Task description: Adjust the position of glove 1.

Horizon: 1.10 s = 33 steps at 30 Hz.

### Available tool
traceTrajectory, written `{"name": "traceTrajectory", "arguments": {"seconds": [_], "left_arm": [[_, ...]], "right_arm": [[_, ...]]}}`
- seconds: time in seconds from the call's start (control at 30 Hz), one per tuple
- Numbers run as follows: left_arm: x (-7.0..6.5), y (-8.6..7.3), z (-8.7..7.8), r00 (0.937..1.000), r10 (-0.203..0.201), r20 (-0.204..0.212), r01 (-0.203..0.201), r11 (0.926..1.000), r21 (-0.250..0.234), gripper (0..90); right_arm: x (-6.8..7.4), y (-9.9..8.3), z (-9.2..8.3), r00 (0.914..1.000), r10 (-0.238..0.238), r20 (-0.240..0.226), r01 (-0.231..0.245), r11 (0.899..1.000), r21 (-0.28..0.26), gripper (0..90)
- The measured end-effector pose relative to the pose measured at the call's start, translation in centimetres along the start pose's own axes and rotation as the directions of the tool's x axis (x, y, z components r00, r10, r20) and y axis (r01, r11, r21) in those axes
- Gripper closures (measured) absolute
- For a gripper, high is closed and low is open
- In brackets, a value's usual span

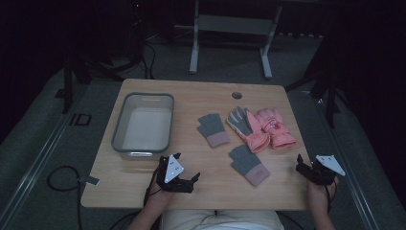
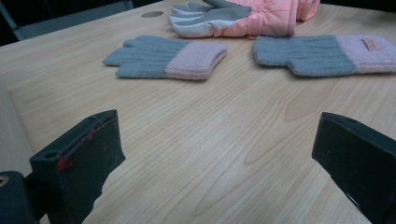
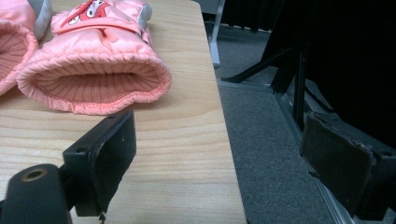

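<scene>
While both hands rest at the near edge of the table (image 1: 143, 196), the scene reads as follows.

Left gripper (image 1: 186, 168): jaws spread wide with bare wood between them, low over the table, just in front of the bin.
Right gripper (image 1: 301, 165): jaws spread and empty, at the table's right edge; in the right gripper view one jaw stands over the wood, the other over the floor.
Near knit glove (image 1: 248, 164): grey with a pink cuff, flat between the two grippers.
Far knit glove (image 1: 213, 130): same colours, flat, farther back towards the middle.
Pink ski gloves (image 1: 261, 128): two, side by side, touching, cuffs towards the person; the nearer cuff gapes just ahead of the right gripper.
Grey bin (image 1: 118, 128): on the left half, beyond the left gripper.
</scene>
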<state>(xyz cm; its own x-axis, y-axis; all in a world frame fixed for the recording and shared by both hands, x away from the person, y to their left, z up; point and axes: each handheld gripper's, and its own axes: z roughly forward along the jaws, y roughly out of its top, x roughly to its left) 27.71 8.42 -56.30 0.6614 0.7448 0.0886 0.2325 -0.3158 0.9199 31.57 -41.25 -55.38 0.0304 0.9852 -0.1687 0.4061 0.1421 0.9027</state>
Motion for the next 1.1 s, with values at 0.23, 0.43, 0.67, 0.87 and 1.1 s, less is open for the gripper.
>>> {"name": "traceTrajectory", "arguments": {"seconds": [0.23, 0.43, 0.67, 0.87, 1.1], "left_arm": [[-0.04, 0.04, 0.09, 0.9999, -0.008, -0.015, 0.008, 1.0000, 0.000, 1.4], [0.07, -0.03, -0.04, 0.9995, -0.016, -0.026, 0.016, 0.9998, -0.013, 1.4], [0.10, -0.07, -0.12, 0.9992, -0.022, -0.033, 0.022, 0.9996, -0.021, 1.5], [0.13, -0.07, -0.11, 0.9992, -0.024, -0.032, 0.023, 0.9995, -0.020, 1.5], [0.05, -0.08, -0.14, 0.9990, -0.020, -0.039, 0.019, 0.9996, -0.023, 1.5]], "right_arm": [[-0.11, -0.02, -0.01, 1.0000, 0.004, 0.007, -0.004, 1.000, -0.012, 13.1], [-0.24, 0.13, 0.30, 0.9996, 0.022, -0.016, -0.022, 0.999, 0.032, 13.7], [-0.40, 0.15, 0.44, 0.9992, 0.035, -0.018, -0.034, 0.998, 0.048, 13.4], [-0.30, 0.16, 0.42, 0.9996, 0.023, -0.020, -0.021, 0.998, 0.057, 13.1], [-0.07, 0.54, 0.21, 0.9989, 0.041, -0.022, -0.039, 0.995, 0.092, 13.1]]}}
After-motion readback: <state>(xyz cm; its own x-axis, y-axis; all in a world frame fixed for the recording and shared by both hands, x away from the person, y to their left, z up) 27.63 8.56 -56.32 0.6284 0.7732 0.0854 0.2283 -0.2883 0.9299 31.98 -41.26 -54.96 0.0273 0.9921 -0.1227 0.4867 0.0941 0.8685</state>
